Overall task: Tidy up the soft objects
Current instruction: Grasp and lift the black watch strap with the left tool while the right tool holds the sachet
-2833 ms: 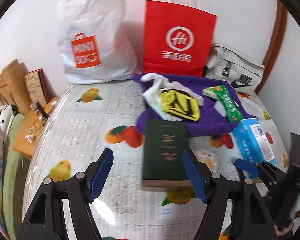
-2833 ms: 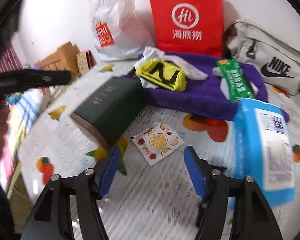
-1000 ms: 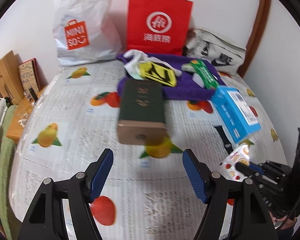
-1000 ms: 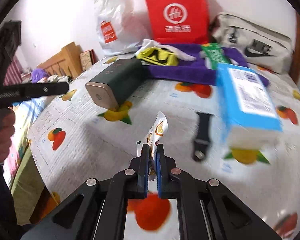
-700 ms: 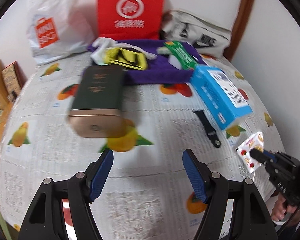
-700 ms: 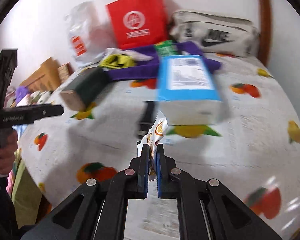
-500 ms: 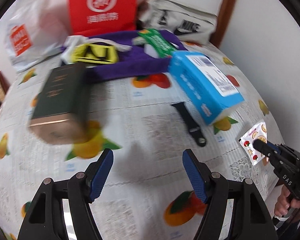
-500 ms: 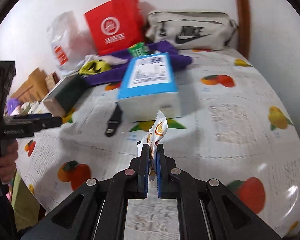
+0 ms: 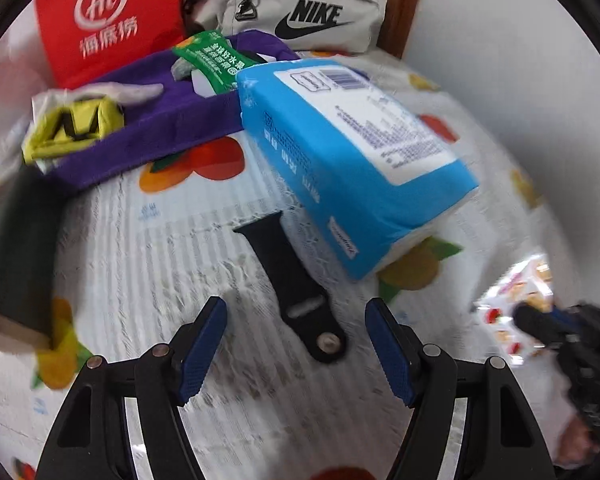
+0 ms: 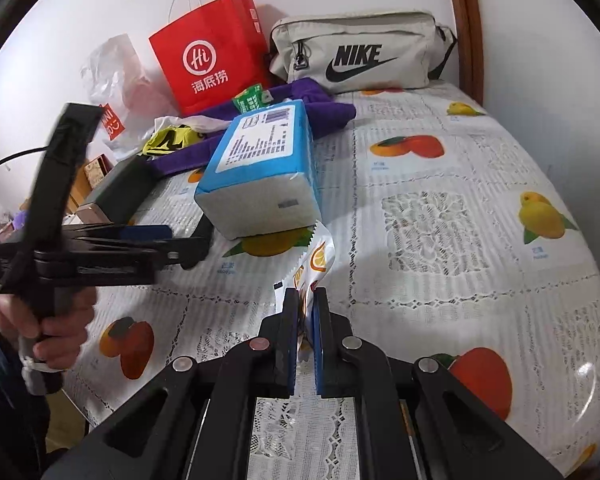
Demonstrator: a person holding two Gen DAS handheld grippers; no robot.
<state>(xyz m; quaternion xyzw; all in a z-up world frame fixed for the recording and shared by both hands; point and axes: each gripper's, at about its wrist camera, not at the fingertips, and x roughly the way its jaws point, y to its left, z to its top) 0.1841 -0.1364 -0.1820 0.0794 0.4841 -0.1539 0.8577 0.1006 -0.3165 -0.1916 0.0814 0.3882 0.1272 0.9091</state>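
Both wrist views close, angled down over table; share blue pack (image 9: 352, 168) (image 10: 260, 176), bags behind.

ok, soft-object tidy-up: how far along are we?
Early. Done: a green packet and a yellow pouch lie on the purple towel. In hand: the right claw is shut on a fruit-print sachet; the left claw is open over the black watch strap. Left: strap, blue tissue pack and dark green box, all on the tablecloth.

White walls (image 10: 520, 8), fruit-print tablecloth (image 10: 440, 216)
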